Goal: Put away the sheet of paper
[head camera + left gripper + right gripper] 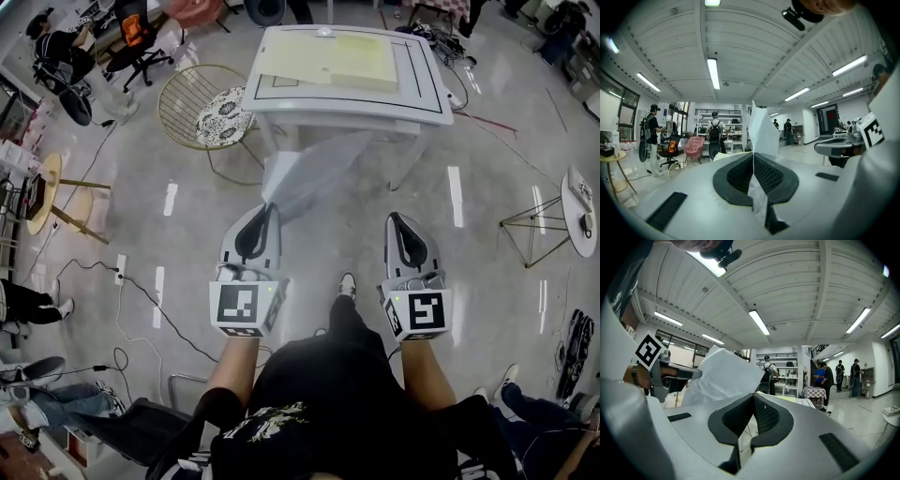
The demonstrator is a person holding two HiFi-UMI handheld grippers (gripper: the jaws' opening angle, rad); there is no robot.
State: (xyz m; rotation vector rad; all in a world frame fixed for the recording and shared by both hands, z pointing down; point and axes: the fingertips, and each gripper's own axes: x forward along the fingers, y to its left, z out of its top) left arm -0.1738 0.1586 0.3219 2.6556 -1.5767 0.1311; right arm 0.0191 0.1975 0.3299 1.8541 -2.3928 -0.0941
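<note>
Head view: left gripper (267,208) clenched on paper (305,173), sheet hanging over floor (187,234), short of table (431,98). Right gripper (398,220) alongside.
Left gripper view: jaws pinch paper (762,131), sheet sticks up.
Right gripper view: jaws together, nothing between; paper (722,376) at left.

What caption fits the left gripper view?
Left gripper shut on a white sheet of paper standing upright between its jaws.

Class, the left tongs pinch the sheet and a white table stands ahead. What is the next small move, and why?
Probably carry the left tongs forward towards the white table. They are shut on the sheet of paper, which hangs over the floor short of the table's near edge, so it cannot be laid down yet.
</note>
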